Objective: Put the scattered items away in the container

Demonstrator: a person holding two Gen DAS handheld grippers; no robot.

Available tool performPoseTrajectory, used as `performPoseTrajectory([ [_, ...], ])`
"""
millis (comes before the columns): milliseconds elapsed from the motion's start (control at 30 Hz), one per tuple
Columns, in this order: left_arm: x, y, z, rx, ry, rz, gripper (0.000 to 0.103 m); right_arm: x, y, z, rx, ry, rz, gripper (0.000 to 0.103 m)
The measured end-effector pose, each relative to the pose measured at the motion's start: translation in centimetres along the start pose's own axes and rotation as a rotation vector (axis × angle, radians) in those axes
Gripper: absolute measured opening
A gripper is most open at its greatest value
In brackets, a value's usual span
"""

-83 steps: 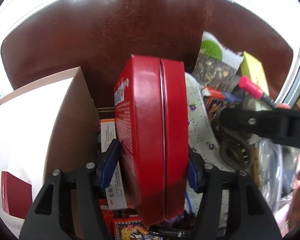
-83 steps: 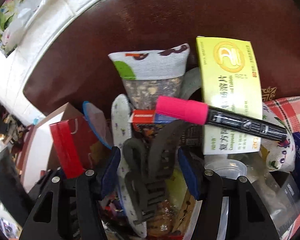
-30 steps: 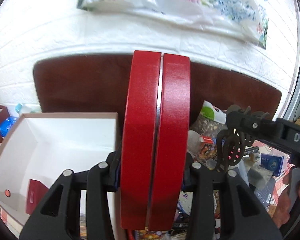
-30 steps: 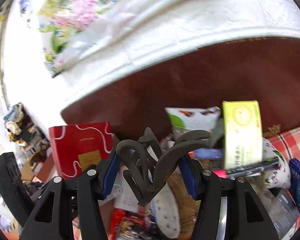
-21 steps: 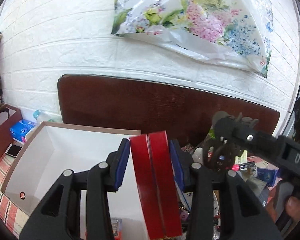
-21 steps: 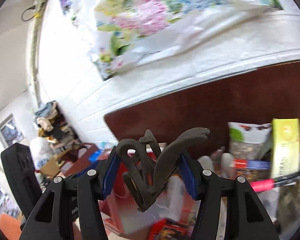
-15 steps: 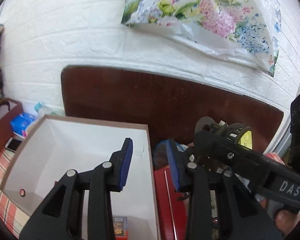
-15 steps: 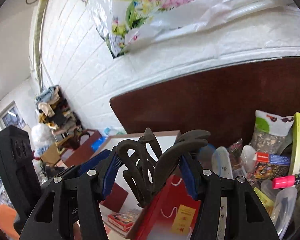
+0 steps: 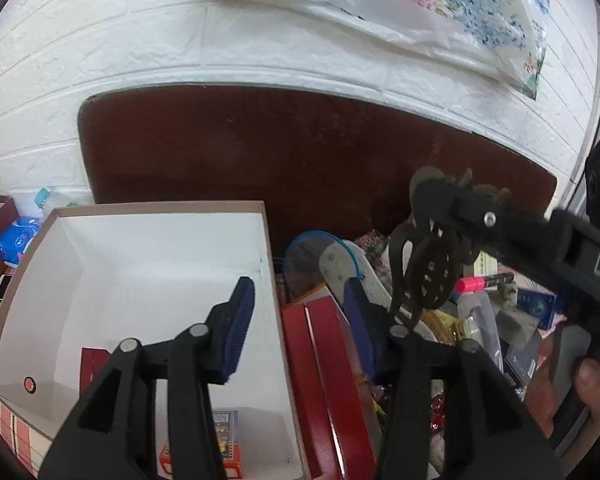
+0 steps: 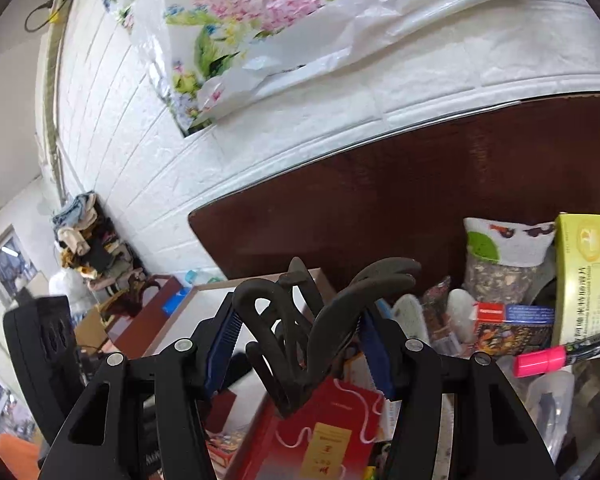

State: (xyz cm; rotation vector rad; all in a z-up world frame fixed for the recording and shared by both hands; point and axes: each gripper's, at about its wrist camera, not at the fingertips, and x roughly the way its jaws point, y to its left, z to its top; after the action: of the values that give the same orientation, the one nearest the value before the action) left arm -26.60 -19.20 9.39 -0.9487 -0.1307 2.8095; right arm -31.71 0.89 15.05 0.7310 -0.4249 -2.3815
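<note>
Left tongs (image 9: 298, 316): jaws apart and gripping nothing; they have just been opening, and no object sits between the blue pads (image 9: 238, 322).
Right tongs (image 10: 300, 338): closed on a dark grey plastic claw hair clip (image 10: 300, 332), which stands upright between the pads; in the left wrist view the same clip (image 9: 428, 272) hangs in the air to the right of the box, above the pile.
Container: an open cardboard box, white inside with a brown rim (image 9: 266, 248), stands at the left; a small printed card pack (image 9: 224, 434) and a dark red item lie on its floor.
Red tin: a flat red metal tin (image 9: 324, 380) stands on edge just outside the box's right wall, leaning against it.
Scattered pile: a pink-capped black marker (image 10: 548, 360), a yellow-green medicine carton (image 10: 584, 276), a seed-filled pouch with a white printed top (image 10: 500, 260) and a white insole with blue edging (image 9: 340, 264) lie crowded together right of the box.
Backdrop: a dark brown wooden board (image 9: 300, 152) stands behind the pile, with a white brick wall (image 9: 100, 40) above it.
Person: fingers (image 9: 592, 376) wrap the right handle at the frame edge.
</note>
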Motion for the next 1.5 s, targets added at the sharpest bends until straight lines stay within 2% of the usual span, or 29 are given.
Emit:
performPoseTrajectory([
  [33,0.5,-0.4,-0.2,0.008,0.028,-0.011,0.057,-0.2,-0.5,0.1,0.007,-0.006,-0.014,0.059],
  [133,1.5,-0.9,-0.3,-0.009,0.077,-0.037,0.057,-0.6,-1.7,0.3,0.033,-0.014,-0.025,0.059],
  [300,1.0,-1.5,-0.2,-0.028,0.067,-0.094,0.059,-1.2,-3.6,0.6,0.077,-0.017,-0.027,0.059],
  [500,1.5,-2.1,-0.4,-0.016,0.08,-0.069,0.062,-0.9,-4.5,0.6,0.107,0.001,0.01,0.059],
  [633,1.6,-2.4,-0.4,-0.01,0.09,-0.08,0.062,-1.2,-4.1,0.6,0.092,-0.015,-0.013,0.059],
  [700,1.5,-2.9,-0.4,-0.004,0.092,-0.106,0.062,-1.8,-4.2,0.7,0.09,-0.029,-0.035,0.059],
  [833,1.5,-3.9,-0.3,-0.012,0.113,-0.21,0.062,-3.0,-4.9,1.0,0.112,-0.046,-0.041,0.059],
  [1000,2.2,-4.6,-0.5,-0.011,0.12,-0.264,0.062,-3.4,-5.7,1.2,0.146,-0.047,0.016,0.059],
  [1067,2.3,-5.0,-0.5,0.003,0.109,-0.287,0.06,-3.4,-5.8,1.2,0.152,-0.04,0.036,0.059],
  [1133,2.3,-5.7,-0.6,0.034,0.083,-0.253,0.06,-3.4,-5.8,1.2,0.157,-0.031,0.064,0.059],
  [1200,2.1,-6.4,-0.8,0.073,0.052,-0.231,0.049,-3.1,-5.5,1.1,0.152,-0.002,0.091,0.059],
  [1233,2.1,-6.7,-0.8,0.081,0.045,-0.235,0.041,-2.9,-5.4,1.1,0.148,0.006,0.098,0.059],
  [1267,2.0,-6.9,-0.8,0.088,0.036,-0.242,0.038,-2.8,-5.2,1.0,0.143,0.014,0.105,0.059],
  [1333,1.8,-7.2,-0.8,0.11,0.01,-0.247,0.035,-2.4,-4.9,0.8,0.136,0.032,0.118,0.059],
  [1500,1.6,-7.0,-0.6,0.115,-0.024,-0.216,0.035,-1.8,-4.4,0.6,0.13,0.057,0.147,0.059],
])
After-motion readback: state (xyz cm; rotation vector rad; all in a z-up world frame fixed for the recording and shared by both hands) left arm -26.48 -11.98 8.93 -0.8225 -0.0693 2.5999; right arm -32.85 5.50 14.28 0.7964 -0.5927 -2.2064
